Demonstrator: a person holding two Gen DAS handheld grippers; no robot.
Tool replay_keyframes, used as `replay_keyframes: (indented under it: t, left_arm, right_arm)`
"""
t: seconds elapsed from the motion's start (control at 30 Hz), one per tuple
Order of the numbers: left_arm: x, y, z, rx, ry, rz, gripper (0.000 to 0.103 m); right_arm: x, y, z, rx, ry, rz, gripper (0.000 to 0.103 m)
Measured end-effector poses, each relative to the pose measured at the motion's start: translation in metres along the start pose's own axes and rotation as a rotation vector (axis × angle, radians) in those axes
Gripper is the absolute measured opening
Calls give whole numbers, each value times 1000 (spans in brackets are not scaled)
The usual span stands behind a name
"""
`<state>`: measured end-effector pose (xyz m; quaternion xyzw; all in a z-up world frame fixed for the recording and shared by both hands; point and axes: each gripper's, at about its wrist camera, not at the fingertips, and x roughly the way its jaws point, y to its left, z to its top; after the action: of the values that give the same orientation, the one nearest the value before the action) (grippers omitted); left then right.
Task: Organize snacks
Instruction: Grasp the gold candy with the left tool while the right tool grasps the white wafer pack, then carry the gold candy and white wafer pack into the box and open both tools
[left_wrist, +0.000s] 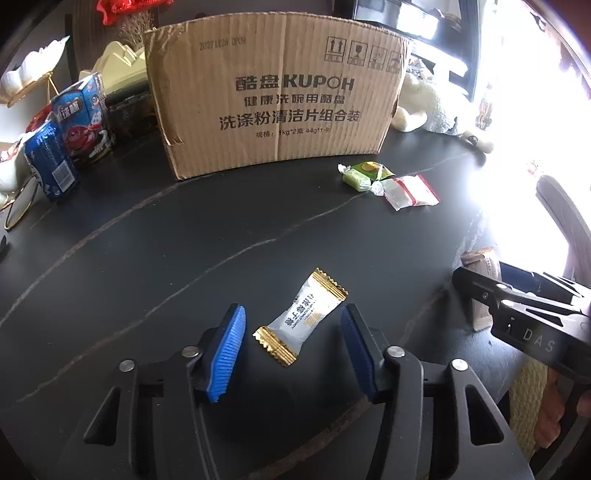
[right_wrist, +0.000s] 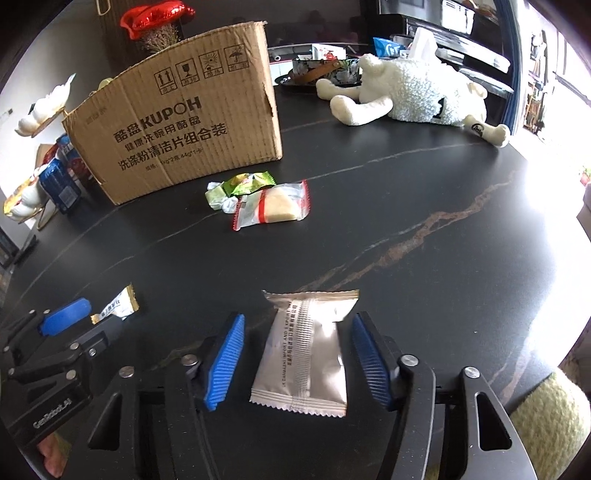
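Early in the job, by the look of it; left gripper (left_wrist: 291, 332) apart around the gold-edged candy (left_wrist: 301, 317), pads not yet touching; right gripper (right_wrist: 297, 354) likewise apart, straddling the silver packet (right_wrist: 306, 354), pads clear of it; both snacks flat on the desk (right_wrist: 406, 206), nothing lifted; further off, green candies (right_wrist: 240, 186) and a red-striped packet (right_wrist: 273, 206) loose just before the cardboard box (right_wrist: 184, 125); contents of box not visible.

White gold-ended candy (left_wrist: 301, 317), silver sachet (right_wrist: 304, 354), flat on black table (right_wrist: 369, 221), near cardboard box (left_wrist: 273, 99)
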<state>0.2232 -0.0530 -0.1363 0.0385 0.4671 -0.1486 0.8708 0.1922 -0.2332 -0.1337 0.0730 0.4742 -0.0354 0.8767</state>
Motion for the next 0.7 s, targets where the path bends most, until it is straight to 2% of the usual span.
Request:
replay_keyframes:
  t: [0.17, 0.27, 0.5, 0.7]
  left_arm:
    - [4, -1, 0, 6, 4, 7, 38]
    - [4, -1, -1, 9, 3, 5, 25]
    - [0, 0, -2, -21, 9, -43, 22]
    - [-16, -2, -1, -34, -19, -74, 22]
  right_arm:
    - [0, 1, 1, -12, -9, 0, 40]
    - [0, 2, 1, -18, -11, 2, 37]
    - [-3, 12, -1, -40, -13, 49, 35]
    - [-13, 20, 0, -50, -26, 89, 35]
